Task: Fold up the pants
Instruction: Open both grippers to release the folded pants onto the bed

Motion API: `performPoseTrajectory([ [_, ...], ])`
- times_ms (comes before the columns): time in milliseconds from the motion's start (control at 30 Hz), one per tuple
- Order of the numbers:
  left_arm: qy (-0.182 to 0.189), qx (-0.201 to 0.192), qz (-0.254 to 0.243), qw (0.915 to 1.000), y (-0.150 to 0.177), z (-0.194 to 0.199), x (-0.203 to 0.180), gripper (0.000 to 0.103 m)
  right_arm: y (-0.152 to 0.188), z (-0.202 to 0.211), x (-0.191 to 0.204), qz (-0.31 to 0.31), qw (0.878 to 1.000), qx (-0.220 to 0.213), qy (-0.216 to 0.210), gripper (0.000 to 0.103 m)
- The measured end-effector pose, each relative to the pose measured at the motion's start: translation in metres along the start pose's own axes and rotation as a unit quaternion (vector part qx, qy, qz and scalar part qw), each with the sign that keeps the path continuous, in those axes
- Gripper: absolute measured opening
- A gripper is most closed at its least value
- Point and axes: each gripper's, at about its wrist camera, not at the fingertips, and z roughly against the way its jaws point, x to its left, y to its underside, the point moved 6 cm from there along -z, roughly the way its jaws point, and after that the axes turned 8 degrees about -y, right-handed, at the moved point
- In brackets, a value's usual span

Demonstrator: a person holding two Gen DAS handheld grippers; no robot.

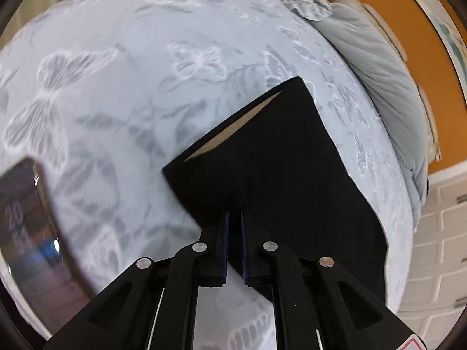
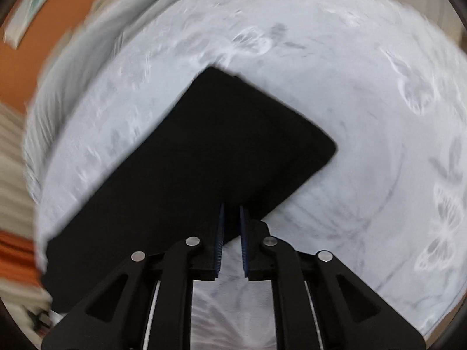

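Black pants [image 1: 277, 151] lie folded flat on a pale blue bedspread with butterfly print [image 1: 116, 87]. A tan lining shows in the open end [image 1: 233, 128] that faces away from me. My left gripper [image 1: 233, 214] hovers at the near edge of the cloth, its blue pads a narrow gap apart with nothing pinched between them. In the right wrist view the same pants [image 2: 204, 151] form a dark rectangle on the bedspread [image 2: 364, 116]. My right gripper [image 2: 231, 205] stands over their near edge, its jaws also slightly apart and free of cloth.
A grey rolled duvet or pillow [image 1: 388, 87] lies along the bed's right side, below an orange wall with a framed picture [image 1: 443, 29]. A dark shiny screen [image 1: 26, 227] fills the left edge of the left wrist view. White brick-pattern surface [image 1: 443, 233] lies beyond the bed.
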Motion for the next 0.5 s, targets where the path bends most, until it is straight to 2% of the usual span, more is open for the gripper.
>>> performPoseTrajectory([
  [33,-0.003,-0.006,0.012,0.9999,0.000,0.011,0.004,0.017,-0.003,0.011,0.002,0.012,1.000,-0.018,0.013,0.014],
  [67,-0.024,-0.026,0.022,0.9991,-0.003,0.024,0.009,0.036,-0.007,0.023,0.009,0.029,0.999,-0.038,0.024,0.014],
  [100,-0.075,-0.073,0.036,0.9939,-0.006,0.047,0.019,0.048,-0.010,0.036,0.017,0.050,0.996,-0.060,0.031,0.015],
  [133,-0.106,-0.122,0.045,0.9858,-0.008,0.069,0.024,0.062,-0.011,0.043,0.021,0.063,0.995,-0.074,0.035,0.018],
  [167,-0.120,-0.156,0.045,0.9795,-0.009,0.082,0.023,0.063,-0.013,0.047,0.025,0.075,0.993,-0.084,0.039,0.040],
  [200,-0.130,-0.194,0.029,0.9719,-0.010,0.099,0.015,0.063,-0.015,0.049,0.030,0.083,0.991,-0.094,0.046,0.074],
  [233,-0.128,-0.207,0.009,0.9698,-0.009,0.104,0.005,0.063,-0.017,0.046,0.034,0.091,0.989,-0.103,0.053,0.083],
  [300,-0.119,-0.210,-0.045,0.9694,0.003,0.100,-0.029,0.066,-0.021,0.037,0.045,0.113,0.987,-0.099,0.060,0.084],
  [333,-0.118,-0.205,-0.071,0.9690,0.010,0.093,-0.046,0.072,-0.023,0.030,0.057,0.122,0.986,-0.100,0.057,0.084],
  [400,-0.129,-0.197,-0.129,0.9633,0.019,0.069,-0.083,0.076,-0.023,0.027,0.073,0.137,0.984,-0.106,0.030,0.077],
  [433,-0.142,-0.199,-0.162,0.9561,0.030,0.060,-0.093,0.077,-0.023,0.022,0.080,0.149,0.983,-0.102,0.011,0.073],
  [467,-0.169,-0.202,-0.207,0.9421,0.038,0.043,-0.110,0.080,-0.023,0.014,0.086,0.159,0.983,-0.091,-0.002,0.062],
  [500,-0.189,-0.203,-0.233,0.9323,0.042,0.033,-0.114,0.081,-0.026,0.001,0.086,0.164,0.984,-0.074,-0.009,0.051],
])
